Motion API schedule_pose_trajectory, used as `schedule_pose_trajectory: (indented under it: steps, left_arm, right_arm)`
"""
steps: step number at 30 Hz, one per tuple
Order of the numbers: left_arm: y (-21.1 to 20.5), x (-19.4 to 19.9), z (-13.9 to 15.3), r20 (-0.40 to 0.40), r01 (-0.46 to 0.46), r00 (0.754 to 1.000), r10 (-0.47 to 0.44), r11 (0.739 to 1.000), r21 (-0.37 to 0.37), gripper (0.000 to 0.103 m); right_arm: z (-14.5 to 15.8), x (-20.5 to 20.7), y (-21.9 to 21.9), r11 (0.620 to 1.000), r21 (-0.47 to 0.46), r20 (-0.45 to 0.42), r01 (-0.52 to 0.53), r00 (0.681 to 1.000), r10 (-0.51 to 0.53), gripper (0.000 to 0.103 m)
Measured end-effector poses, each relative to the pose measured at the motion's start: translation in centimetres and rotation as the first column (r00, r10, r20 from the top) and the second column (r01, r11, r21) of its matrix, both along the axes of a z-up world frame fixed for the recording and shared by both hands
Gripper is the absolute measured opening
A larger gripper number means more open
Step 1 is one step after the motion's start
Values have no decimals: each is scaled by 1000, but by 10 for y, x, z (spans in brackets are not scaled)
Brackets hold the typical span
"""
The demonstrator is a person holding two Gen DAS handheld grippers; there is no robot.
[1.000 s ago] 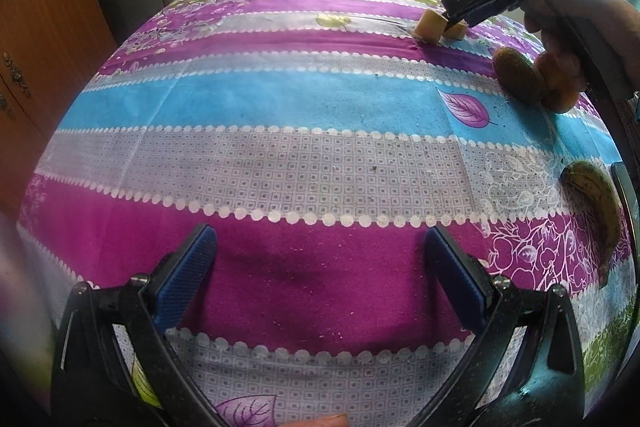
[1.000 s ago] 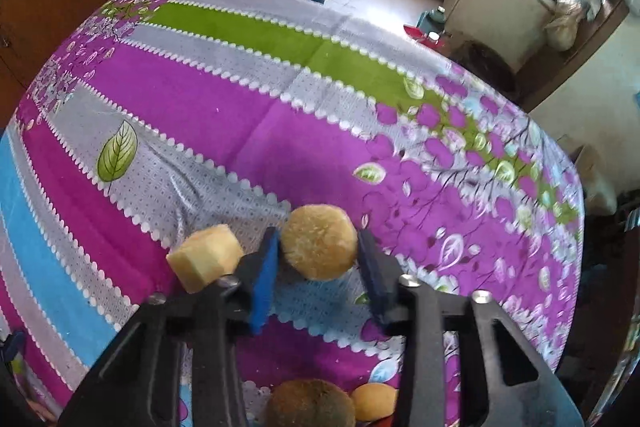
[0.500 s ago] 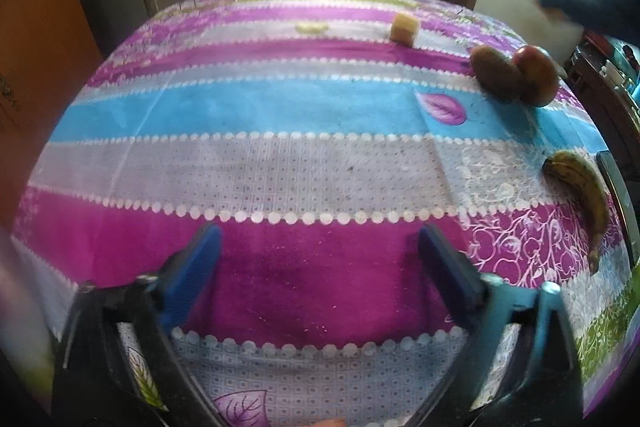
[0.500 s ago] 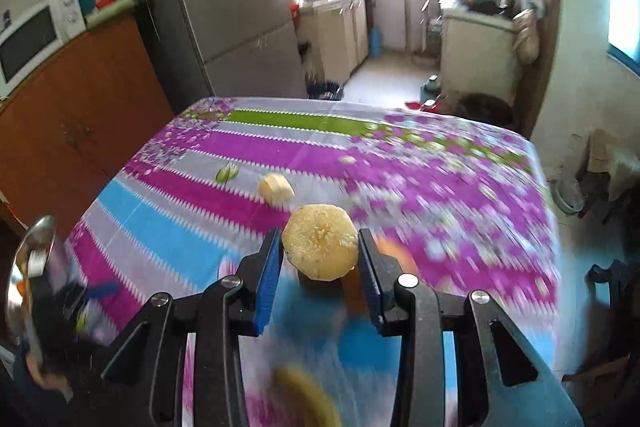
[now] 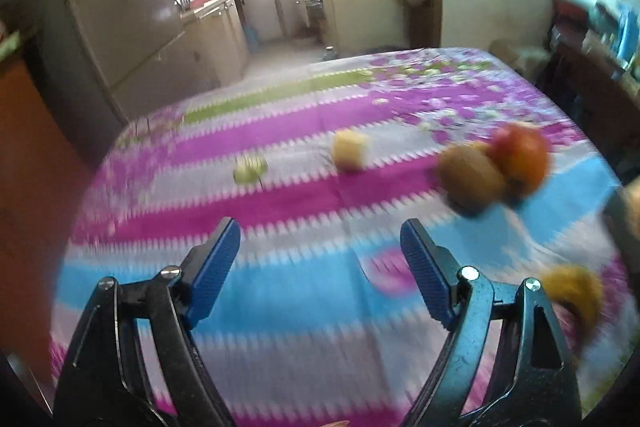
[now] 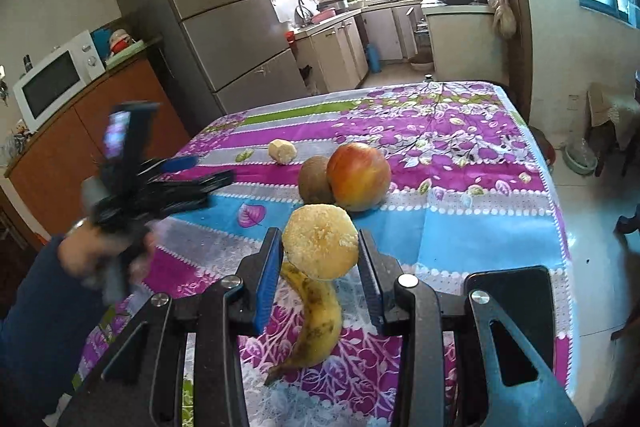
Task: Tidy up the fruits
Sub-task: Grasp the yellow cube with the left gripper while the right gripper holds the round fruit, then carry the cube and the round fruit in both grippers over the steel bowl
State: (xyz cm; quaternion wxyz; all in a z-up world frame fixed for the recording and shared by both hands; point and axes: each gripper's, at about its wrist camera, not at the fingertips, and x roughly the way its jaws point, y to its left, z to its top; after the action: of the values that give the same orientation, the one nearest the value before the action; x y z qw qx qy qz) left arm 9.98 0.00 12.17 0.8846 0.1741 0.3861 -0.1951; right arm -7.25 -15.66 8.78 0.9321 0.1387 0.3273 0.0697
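- The step in hand looks like a carry: the right gripper [image 6: 319,259] is clamped on a round, pale yellow peeled fruit [image 6: 320,241] and holds it in the air above the banana [image 6: 314,323], on the near side of the table
- The left gripper [image 5: 320,267] has its jaws spread wide with nothing between them; it hangs over the blue stripe of the tablecloth [image 5: 280,291], and its view is smeared by motion blur
- A kiwi [image 6: 315,179] and a red-orange apple [image 6: 358,175] sit touching each other mid-table; a second peeled piece [image 6: 282,151] lies further back, apart from them
- The next move probably calls for lowering the held fruit onto a bare patch of cloth near the kiwi and apple, low enough that it will not roll once the jaws part; where the fruits are meant to be gathered cannot be told
- Open room lies on the blue stripe right of the apple and across the left half of the cloth
- The right table edge [image 6: 554,211] is close to that free patch, and a dark phone [image 6: 510,291] lies by the near right corner, so a round fruit set there risks rolling off
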Motion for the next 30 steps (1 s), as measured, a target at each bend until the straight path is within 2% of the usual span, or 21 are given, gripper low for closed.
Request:
schedule_pose_trajectory:
  steps: [6,9,16,18,19,20,23,25,30]
  left_arm:
    - [-12,39,-27,-63,-9,998,5,998,-60,82]
    - [-18,40,-25,-40,10,999,-13,997,-78,81]
    - [-42,50,-31,-12,42,999,-43,999,-34,80]
    - [-43,53,-35,-25,39,999,-39,999,-36,75]
    - [-43,55,-38,-42,35,998,-36,999,-31,68]
    - [-42,57,-39,-59,33,998,-35,999,-37,58]
    - [-37,62,-42,-115,40,992,-50,995,-88,37]
    - [-35,61,-42,-125,50,990,-65,992,-114,32]
    - [-34,52,-36,-97,21,995,-30,995,-94,30]
  right_arm:
    - [-4,0,3,1000,16,1,-13,1000,13,41]
    - [-10,3,6,1000,21,-17,-23,1000,23,41]
    - [-16,7,7,1000,7,-28,-26,999,26,41]
    - [-17,7,7,1000,7,-31,-24,999,25,41]
    - [-18,7,6,1000,6,-33,-21,999,21,41]
    - [-18,7,7,1000,6,-34,-20,999,20,41]
    - [-20,8,7,1000,2,-40,-19,999,19,41]
    - [-20,8,7,1000,-2,-39,-15,999,15,41]
    - [-18,6,7,1000,-25,-31,-1,1000,0,41]
